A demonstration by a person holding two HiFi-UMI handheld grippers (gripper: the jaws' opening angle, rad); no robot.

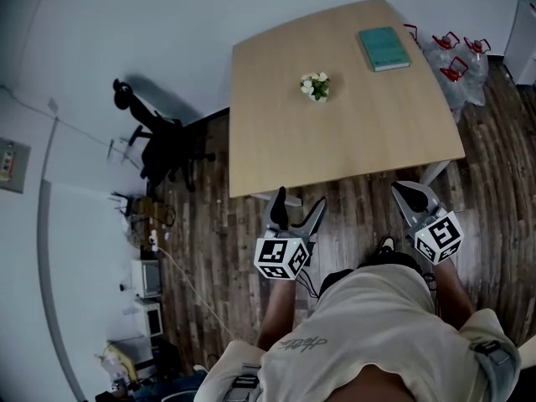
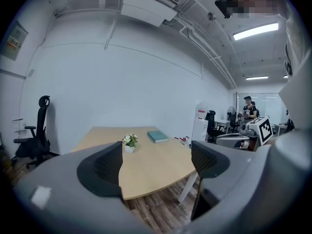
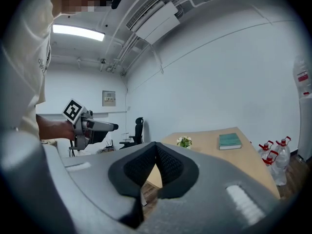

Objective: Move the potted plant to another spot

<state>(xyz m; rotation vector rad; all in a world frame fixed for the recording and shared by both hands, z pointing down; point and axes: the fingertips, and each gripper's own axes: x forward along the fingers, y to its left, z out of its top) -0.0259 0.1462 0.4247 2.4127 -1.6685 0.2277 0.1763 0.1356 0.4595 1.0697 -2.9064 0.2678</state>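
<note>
Potted plant (image 1: pixel 316 86) is seen upright in the upper middle of the head view, on the far half of the counter (image 1: pixel 276 153), untouched. A green book (image 1: pixel 384 48) lies up and right of it, well apart. Both tools are held short of the near counter edge, low in frame, which is judged a pre-reach stance. Left hand-held gripper (image 1: pixel 297 208) is released, jaws spread with nothing between them. The plant is framed just inside its left-hand jaw in its own view, so this one is likely meant for the pick. Right hand-held gripper (image 1: pixel 416 196) is clenched on nothing, pads touching. Bare wood is seen all round the pot, most of it toward the lower part of the counter. Edges to be minded: the near curved one, and the right one, with water bottles (image 1: pixel 453 60) on the floor beside it. An office chair (image 1: pixel 163 145) stands at frame left, off the reach path.
</note>
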